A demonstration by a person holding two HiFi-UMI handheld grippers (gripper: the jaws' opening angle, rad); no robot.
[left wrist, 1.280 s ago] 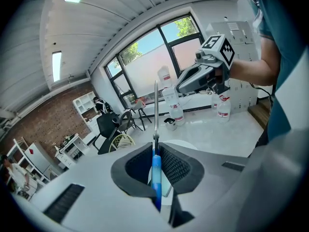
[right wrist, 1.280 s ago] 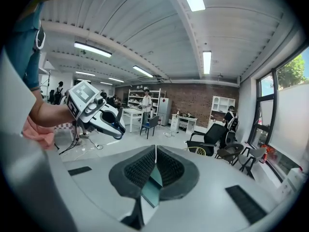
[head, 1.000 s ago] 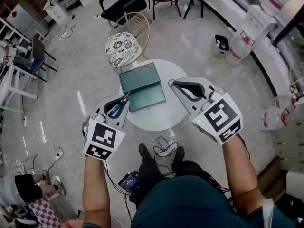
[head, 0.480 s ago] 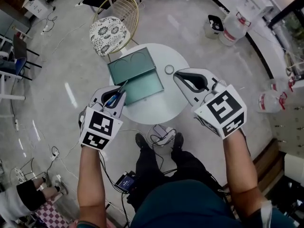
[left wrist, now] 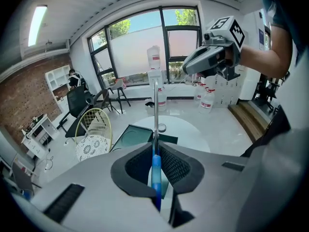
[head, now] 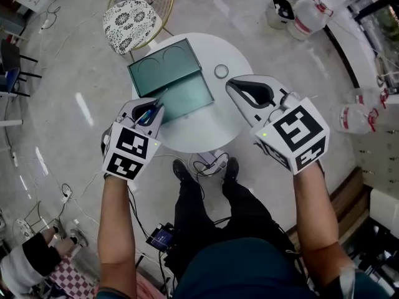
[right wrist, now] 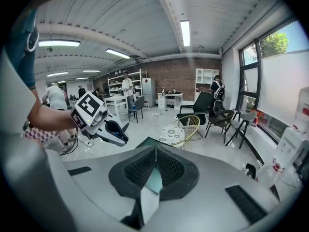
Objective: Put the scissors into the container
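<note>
The scissors (head: 151, 112) have a blue handle (left wrist: 155, 170) and a thin steel blade (left wrist: 155, 108). My left gripper (head: 154, 106) is shut on the handle, and the blade points forward over the near left corner of the container (head: 187, 98). The container is a teal box lying open on the round white table (head: 218, 126), its lid (head: 163, 67) laid back behind it. My right gripper (head: 235, 91) hangs over the table's right side, shut with nothing in it; its jaws meet in a line (right wrist: 155, 151). It also shows in the left gripper view (left wrist: 212, 57).
A small ring (head: 221, 71) lies on the table right of the lid. A wire chair with a patterned cushion (head: 128, 17) stands behind the table. Water jugs (head: 305, 14) line the right wall. Cables and a device (head: 209, 162) lie on the floor by the person's feet.
The table and container have slid up and left in the head view. Both grippers keep their hold and stance, and the scissors' tip is now nearer the container's near left corner.
</note>
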